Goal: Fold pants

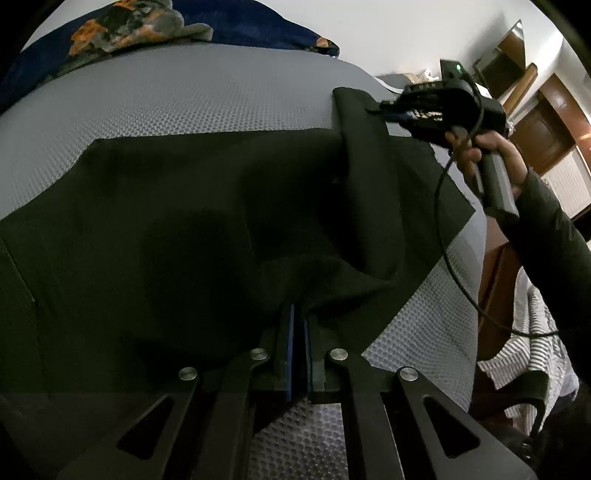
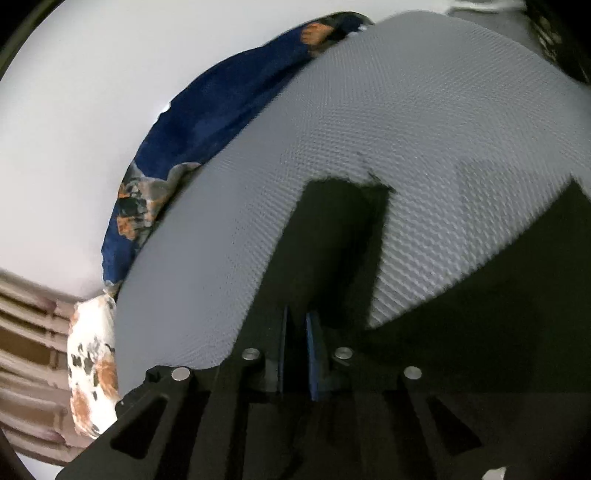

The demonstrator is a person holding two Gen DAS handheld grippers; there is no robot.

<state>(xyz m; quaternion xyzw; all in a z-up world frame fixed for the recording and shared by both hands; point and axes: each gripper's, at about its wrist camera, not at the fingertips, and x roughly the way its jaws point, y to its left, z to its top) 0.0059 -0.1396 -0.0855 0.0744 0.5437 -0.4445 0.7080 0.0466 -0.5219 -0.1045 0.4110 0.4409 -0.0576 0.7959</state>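
Observation:
Black pants point(image 1: 184, 229) lie spread on a grey textured bed cover point(image 1: 184, 103). My left gripper point(image 1: 298, 314) is shut on a fold of the pants at their near edge. My right gripper point(image 1: 376, 107) shows in the left wrist view at the far right, shut on a corner of the pants and holding it lifted above the bed. In the right wrist view, my right gripper point(image 2: 295, 317) has its blue pads closed on a black strip of the pants point(image 2: 332, 240) that hangs forward over the bed cover point(image 2: 406, 129).
A blue patterned blanket point(image 1: 240, 26) lies at the far edge of the bed; it also shows in the right wrist view point(image 2: 207, 133). A striped cloth point(image 1: 532, 332) and wooden furniture point(image 1: 546, 125) stand to the right of the bed. A cable point(image 1: 454, 266) hangs from the right gripper.

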